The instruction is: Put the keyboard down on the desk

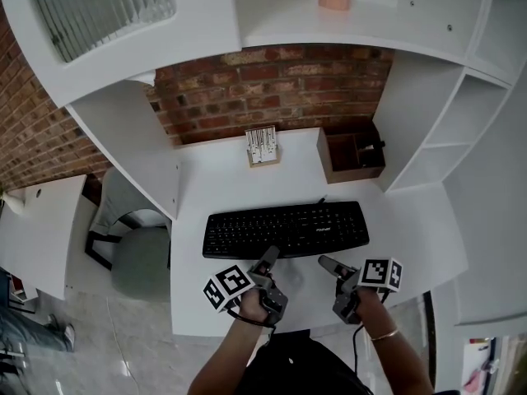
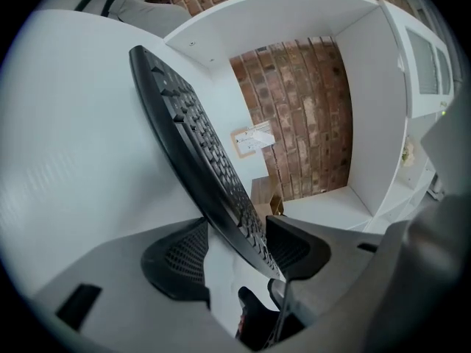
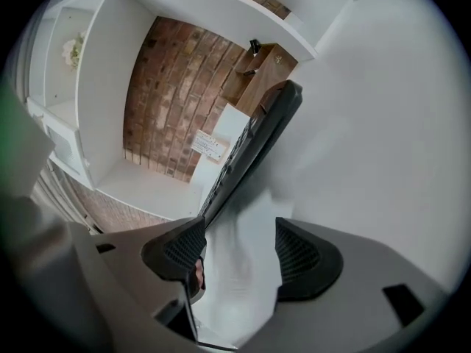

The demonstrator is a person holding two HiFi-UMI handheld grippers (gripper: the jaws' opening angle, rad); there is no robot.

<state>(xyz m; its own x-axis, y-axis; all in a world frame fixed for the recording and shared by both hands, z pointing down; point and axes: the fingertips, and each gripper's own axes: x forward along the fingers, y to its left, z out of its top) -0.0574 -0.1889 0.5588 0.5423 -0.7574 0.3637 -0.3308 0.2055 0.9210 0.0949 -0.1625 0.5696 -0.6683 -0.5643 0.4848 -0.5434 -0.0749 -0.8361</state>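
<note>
Two grippers in the head view: the left gripper [image 1: 268,260] and right gripper [image 1: 328,263], lower centre, meet the near edge of the black keyboard [image 1: 286,229]. The keyboard lies flat on the white worktop [image 1: 222,179]; its small logo is illegible.

Left gripper view: fingers [image 2: 176,259] spread wide, keyboard edge between them, close by the right-hand one.

Right gripper view: fingers [image 3: 305,259] spread, only worktop between, keyboard just beyond.

Bright, diffuse and even in the head view, with soft shadow only under the shelf [image 1: 272,25] along the desk's [image 1: 218,179] back edge and thinly beneath the keyboard [image 1: 286,229]. Crisp at centre, bowed toward the edges. Heavily fisheyed in both gripper views (black vignette in every corner), soft on the near jaws, smeared white between those of the right gripper [image 3: 239,254].
</note>
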